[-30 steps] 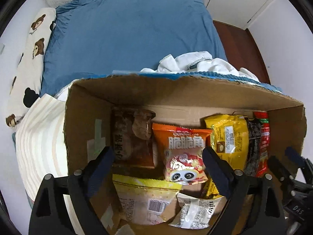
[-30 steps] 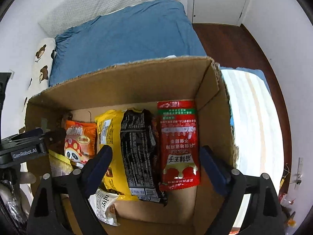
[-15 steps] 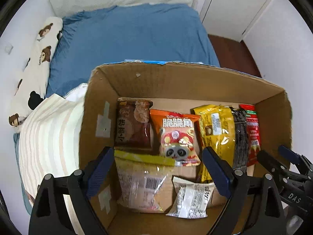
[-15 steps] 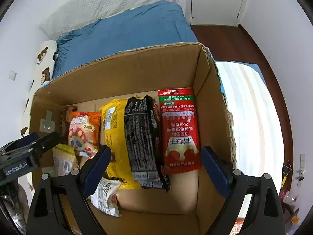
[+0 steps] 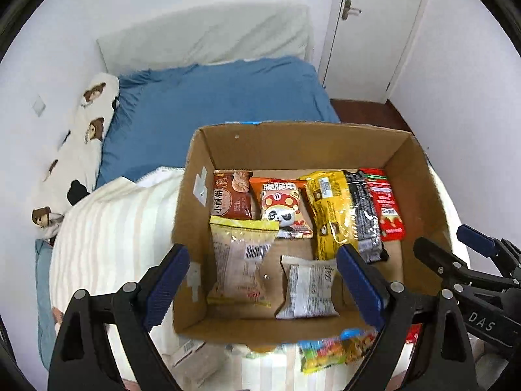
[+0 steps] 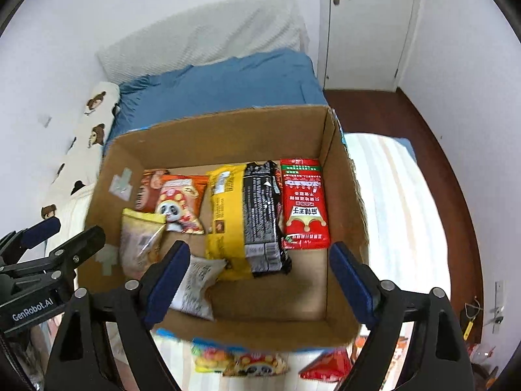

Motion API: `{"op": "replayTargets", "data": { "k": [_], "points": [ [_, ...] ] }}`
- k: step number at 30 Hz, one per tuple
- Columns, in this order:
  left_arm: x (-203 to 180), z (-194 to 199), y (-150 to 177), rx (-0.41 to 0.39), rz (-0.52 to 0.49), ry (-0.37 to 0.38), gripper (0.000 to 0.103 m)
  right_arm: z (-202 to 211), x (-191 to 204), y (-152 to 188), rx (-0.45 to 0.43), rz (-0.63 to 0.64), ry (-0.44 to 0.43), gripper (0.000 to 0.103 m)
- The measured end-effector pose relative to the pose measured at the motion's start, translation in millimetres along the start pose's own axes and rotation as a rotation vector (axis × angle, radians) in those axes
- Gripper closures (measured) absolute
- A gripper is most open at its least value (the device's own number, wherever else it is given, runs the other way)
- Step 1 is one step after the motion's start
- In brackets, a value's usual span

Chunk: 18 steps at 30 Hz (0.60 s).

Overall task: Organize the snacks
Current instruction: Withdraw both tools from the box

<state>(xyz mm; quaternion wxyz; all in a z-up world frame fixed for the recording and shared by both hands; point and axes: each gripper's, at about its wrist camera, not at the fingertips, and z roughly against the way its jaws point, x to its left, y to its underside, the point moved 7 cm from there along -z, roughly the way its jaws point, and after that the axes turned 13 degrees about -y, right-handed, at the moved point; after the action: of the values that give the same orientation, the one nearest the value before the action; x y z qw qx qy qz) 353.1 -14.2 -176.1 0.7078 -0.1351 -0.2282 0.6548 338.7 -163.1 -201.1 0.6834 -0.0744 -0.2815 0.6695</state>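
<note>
Snacks lie flat in rows in the cardboard box (image 5: 195, 176) on the bed (image 5: 211, 97), presumably to save room, while more packets (image 6: 254, 363) wait just near it; left gripper (image 5: 263, 280) gapes empty, right gripper (image 6: 259, 277) is closing on nothing.

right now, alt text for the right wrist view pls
An open cardboard box on a striped blanket holds snack packets: a red packet, a black packet and a yellow packet side by side. The right tool hangs above it, closing on nothing.
</note>
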Motion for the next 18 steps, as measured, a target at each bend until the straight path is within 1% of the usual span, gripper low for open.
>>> {"op": "replayTargets", "data": {
  "k": [3, 11, 15, 18],
  "points": [
    [4, 22, 6, -0.034, 0.006, -0.004, 0.01, 21, 11, 12, -0.021, 0.021, -0.003, 0.029],
    [12, 76, 32, -0.116, 0.019, 0.011, 0.01, 70, 32, 40, -0.078, 0.018, -0.06, 0.029],
    [21, 95, 47, -0.137, 0.035, 0.006, 0.01, 93, 41, 62, -0.104, -0.001, -0.096, 0.029],
    [29, 101, 64, -0.132, 0.049, 0.005, 0.01, 98, 41, 80, -0.099, -0.036, -0.123, 0.029]
  ]
}}
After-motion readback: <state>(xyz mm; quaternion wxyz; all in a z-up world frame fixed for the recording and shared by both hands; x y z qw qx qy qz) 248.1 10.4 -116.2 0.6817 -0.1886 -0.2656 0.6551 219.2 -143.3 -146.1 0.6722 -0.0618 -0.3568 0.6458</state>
